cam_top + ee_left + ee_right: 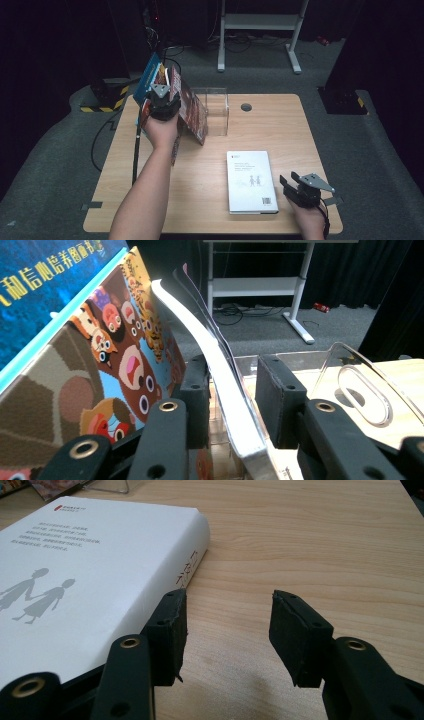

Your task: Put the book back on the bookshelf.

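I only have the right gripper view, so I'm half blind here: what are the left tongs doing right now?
Observer: The left tongs are raised at the table's far left corner. A thin, bendy book with a white page edge runs between them, and the pads don't seem to press it.
Operator: What's around that book?
Observer: A picture book with cartoon animals on its cover leans on its left side, in the left gripper view. Beyond that is a large blue book.
Operator: I glimpse a clear plastic corner. Where is it relative to those books?
Observer: That's a clear acrylic stand. In the high view it stands just right of the books.
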Demonstrator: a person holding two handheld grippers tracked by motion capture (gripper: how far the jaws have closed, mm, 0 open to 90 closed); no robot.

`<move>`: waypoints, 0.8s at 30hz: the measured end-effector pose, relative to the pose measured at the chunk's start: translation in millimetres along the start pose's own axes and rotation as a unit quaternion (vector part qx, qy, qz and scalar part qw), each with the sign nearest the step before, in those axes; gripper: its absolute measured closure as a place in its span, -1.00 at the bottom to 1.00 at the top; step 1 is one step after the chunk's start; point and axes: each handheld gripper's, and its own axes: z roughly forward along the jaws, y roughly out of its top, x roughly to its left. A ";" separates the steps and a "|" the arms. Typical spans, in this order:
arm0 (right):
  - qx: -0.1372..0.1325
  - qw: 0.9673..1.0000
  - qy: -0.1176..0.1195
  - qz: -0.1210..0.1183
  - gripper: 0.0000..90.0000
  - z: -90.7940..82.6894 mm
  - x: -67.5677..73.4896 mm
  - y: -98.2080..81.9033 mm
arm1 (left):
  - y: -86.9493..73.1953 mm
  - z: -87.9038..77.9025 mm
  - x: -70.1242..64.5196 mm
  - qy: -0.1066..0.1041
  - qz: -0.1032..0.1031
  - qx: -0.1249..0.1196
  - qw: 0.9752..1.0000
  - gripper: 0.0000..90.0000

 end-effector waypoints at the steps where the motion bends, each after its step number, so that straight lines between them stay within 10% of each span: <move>1: 0.000 1.000 0.000 -0.002 0.10 0.1 0.3 -0.1 | 0.0 -0.1 0.3 0.001 0.000 0.000 1.000 0.48; 24: 0.002 1.000 0.000 -0.004 0.10 0.4 3.0 -0.4 | 2.7 -4.7 -3.2 0.025 0.008 -0.013 1.000 0.29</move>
